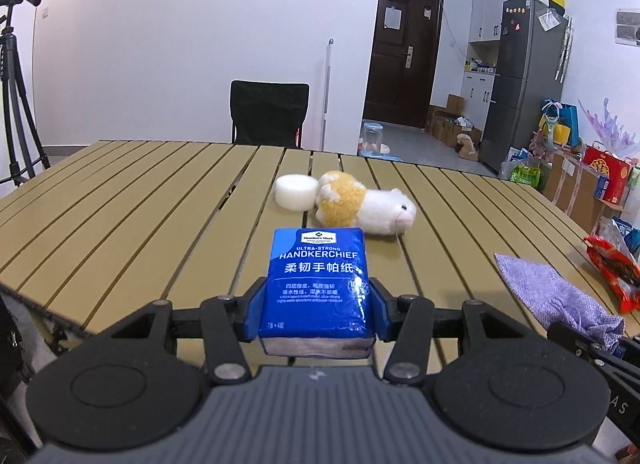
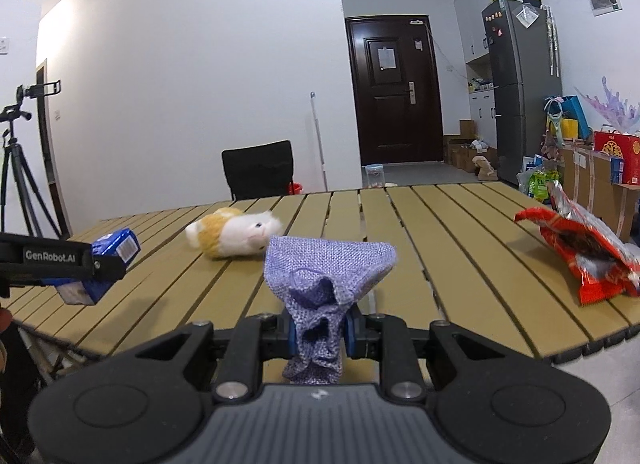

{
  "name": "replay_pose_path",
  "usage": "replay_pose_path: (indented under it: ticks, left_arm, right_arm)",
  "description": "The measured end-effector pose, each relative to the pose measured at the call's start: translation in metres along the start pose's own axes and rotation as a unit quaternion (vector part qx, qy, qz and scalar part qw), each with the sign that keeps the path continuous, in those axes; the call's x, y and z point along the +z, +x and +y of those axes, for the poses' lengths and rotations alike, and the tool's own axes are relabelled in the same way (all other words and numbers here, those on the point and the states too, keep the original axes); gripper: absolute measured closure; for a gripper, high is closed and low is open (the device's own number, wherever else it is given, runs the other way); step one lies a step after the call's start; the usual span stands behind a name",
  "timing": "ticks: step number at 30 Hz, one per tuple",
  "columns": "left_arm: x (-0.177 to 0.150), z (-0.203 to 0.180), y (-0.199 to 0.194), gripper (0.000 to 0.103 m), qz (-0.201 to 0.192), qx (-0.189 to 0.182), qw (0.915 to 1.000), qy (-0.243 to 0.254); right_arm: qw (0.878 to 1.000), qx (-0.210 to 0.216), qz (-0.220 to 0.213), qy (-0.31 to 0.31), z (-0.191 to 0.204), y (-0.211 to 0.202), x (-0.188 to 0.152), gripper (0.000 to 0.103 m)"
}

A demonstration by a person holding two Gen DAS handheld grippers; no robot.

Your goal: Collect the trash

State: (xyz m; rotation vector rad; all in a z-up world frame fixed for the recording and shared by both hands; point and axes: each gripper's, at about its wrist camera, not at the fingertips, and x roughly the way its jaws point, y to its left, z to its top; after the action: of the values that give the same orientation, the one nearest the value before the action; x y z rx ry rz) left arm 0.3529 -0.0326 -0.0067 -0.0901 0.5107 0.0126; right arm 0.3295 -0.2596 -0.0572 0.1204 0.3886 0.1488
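Note:
My left gripper [image 1: 316,310] is shut on a blue handkerchief tissue pack [image 1: 318,276], held above the near edge of the slatted table [image 1: 120,204]. From the right wrist view that pack [image 2: 114,248] shows at the far left in the left gripper [image 2: 86,264]. My right gripper [image 2: 320,334] is shut on the gathered neck of a purple burlap pouch [image 2: 326,264], which stands up between its blue pads. The pouch [image 1: 556,296] also appears at the right of the left wrist view. A torn red snack wrapper [image 2: 580,252] lies on the table's right side.
A yellow-and-white plush toy [image 1: 360,204] lies on its side mid-table, with a white foam disc [image 1: 294,192] beside it. A black chair [image 1: 270,112] stands behind the table. A tripod [image 1: 16,84] is at the left, boxes and bags [image 1: 592,180] at the right.

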Motion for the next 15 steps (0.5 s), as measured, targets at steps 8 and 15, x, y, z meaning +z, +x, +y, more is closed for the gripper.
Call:
replay_pose_path:
  ticks: [8,15]
  left_arm:
    - [-0.028,0.020,-0.030,0.051,0.001,0.003,1.0000,0.005]
    - [-0.050,0.029,-0.049,0.051,0.004,0.005,0.9999,0.015]
  right_arm:
    - [1.000,0.013,0.013,-0.010,0.016,-0.032,-0.028,0.083]
    - [0.999,0.027,0.026,-0.033,0.032,-0.054,-0.052,0.083]
